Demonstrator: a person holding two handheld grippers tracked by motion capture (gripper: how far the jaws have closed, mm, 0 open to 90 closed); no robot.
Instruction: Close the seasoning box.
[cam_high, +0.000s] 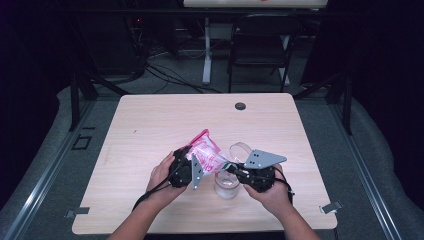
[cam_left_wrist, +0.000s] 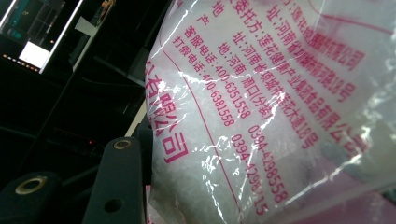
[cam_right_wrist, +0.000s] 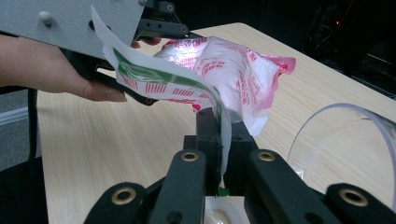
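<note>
The soft clear plastic bag with pink print (cam_high: 207, 152), full of white grains, looks slippery; left gripper (cam_high: 192, 167) clamps its body, right gripper (cam_right_wrist: 223, 140) pinches its corner edge.

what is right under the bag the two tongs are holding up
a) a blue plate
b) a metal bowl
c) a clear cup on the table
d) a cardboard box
c: in the high view the bag, held between the left tongs and the right tongs, hangs over a clear cup standing on the table.
</note>
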